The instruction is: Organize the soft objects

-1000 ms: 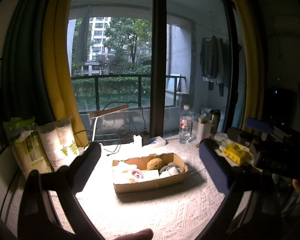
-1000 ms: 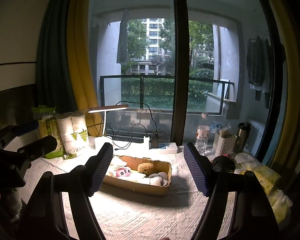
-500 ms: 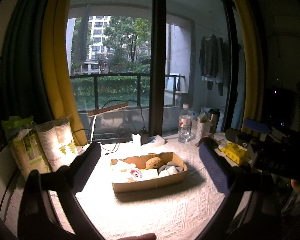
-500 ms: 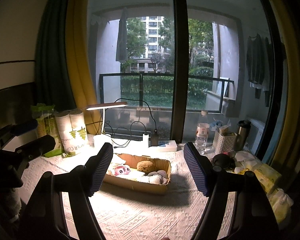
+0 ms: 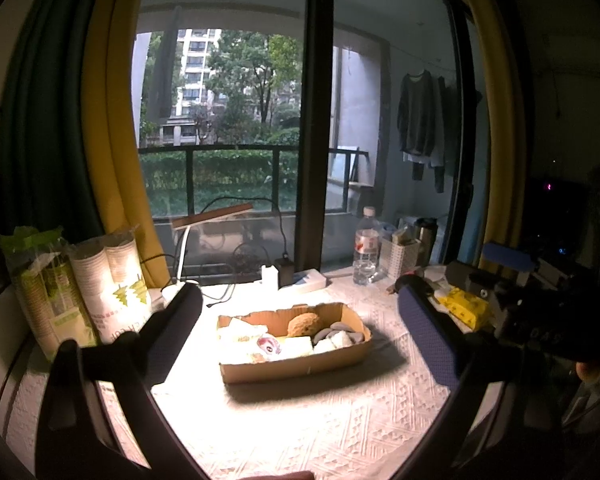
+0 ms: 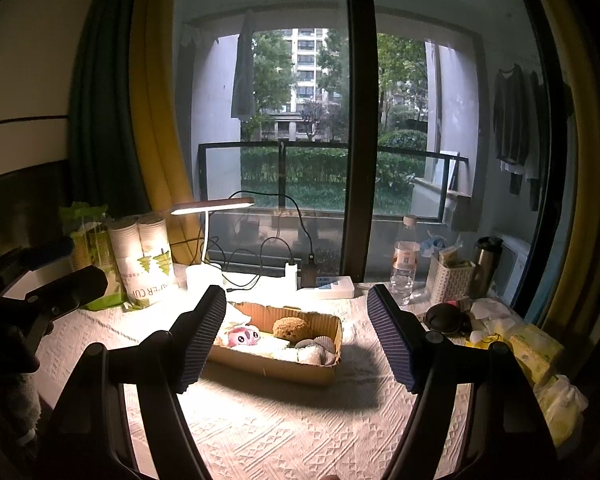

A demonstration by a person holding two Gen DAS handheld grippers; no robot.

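Cardboard tray (image 5: 296, 366) sits in the middle of the table on a white textured cloth (image 5: 320, 432), lit brightly by a desk lamp (image 6: 212, 205) behind it. Inside lie soft objects: a brown sponge ball (image 5: 305, 325), a pink plush toy (image 6: 242, 336), white folded pieces (image 5: 300, 346) and grey-and-white items (image 5: 340, 334) at the right end. The left gripper (image 5: 300, 320) hovers short of the tray with its jaws spread wide and nothing between them; the right gripper (image 6: 296, 340) does likewise, jaws wide apart and empty. Stacked paper cups in plastic sleeves (image 5: 116, 280) stand at the left edge, a water bottle (image 6: 405, 260) and a white basket (image 6: 450, 282) toward the right, and a yellow tissue pack (image 5: 464, 307) nearby.
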